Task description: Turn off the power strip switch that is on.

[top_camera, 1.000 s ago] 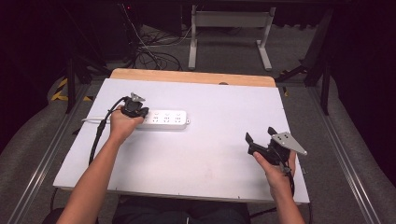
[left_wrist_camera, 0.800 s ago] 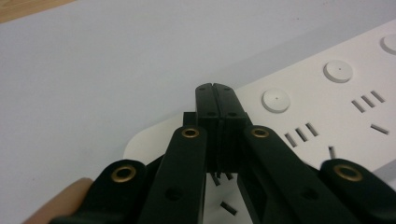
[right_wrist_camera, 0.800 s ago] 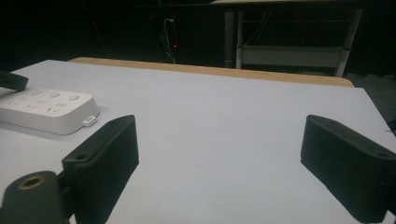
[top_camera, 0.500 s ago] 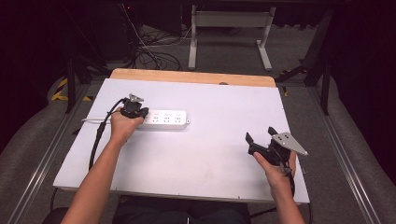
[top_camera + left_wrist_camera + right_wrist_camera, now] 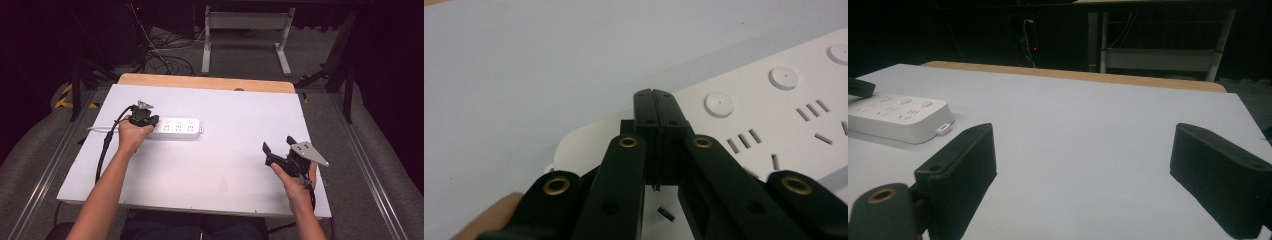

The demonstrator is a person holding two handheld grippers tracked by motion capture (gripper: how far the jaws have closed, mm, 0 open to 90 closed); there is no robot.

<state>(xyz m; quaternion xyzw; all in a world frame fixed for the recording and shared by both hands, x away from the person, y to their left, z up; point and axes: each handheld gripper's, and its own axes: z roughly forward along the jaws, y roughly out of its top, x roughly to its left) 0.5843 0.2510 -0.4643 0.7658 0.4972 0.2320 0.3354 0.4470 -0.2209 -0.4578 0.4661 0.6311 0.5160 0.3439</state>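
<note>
Bare white table around the power strip — cord trailing left.

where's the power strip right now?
High view: the white power strip lies on the table's left half, with the shut left gripper over its left end.

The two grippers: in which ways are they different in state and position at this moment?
The left gripper has its jaws pressed together with nothing between them; the right gripper has its jaws wide apart. The left gripper is over the cord end of the power strip, while the right gripper is far from it, near the table's right edge. Both are black and hand-held.
</note>
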